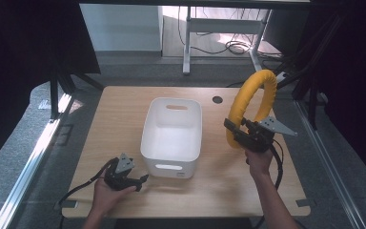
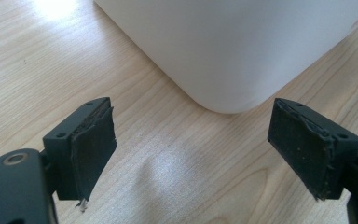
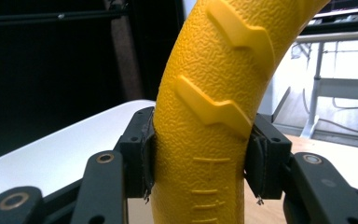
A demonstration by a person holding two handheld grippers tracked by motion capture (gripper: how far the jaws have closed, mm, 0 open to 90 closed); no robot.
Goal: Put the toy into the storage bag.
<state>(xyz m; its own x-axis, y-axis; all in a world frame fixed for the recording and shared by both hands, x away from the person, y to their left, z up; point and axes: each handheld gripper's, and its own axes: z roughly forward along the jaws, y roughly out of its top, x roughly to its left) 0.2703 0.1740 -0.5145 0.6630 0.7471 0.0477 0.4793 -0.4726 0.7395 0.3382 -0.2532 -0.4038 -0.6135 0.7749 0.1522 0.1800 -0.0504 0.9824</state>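
A yellow textured ring [image 1: 250, 102] stands upright above the right side of the wooden table [image 1: 124, 102], held at its lower edge by my right gripper [image 1: 236, 133]. In the right gripper view both pads [image 3: 147, 156] press the ring [image 3: 205, 126] from either side. A white plastic bin [image 1: 172, 137] with handle slots sits mid-table, just left of the ring. My left gripper [image 1: 142, 180] rests on the table near the bin's front left corner, jaws wide apart with nothing between them. The left gripper view has the bin's rounded corner [image 2: 233, 51] just beyond the open gripper [image 2: 205, 154].
A round cable hole [image 1: 218, 99] is in the table behind the bin. Dark curtains hang at both sides. A desk frame and cables [image 1: 228, 45] stand on the floor beyond the table. Bare tabletop lies left of the bin.
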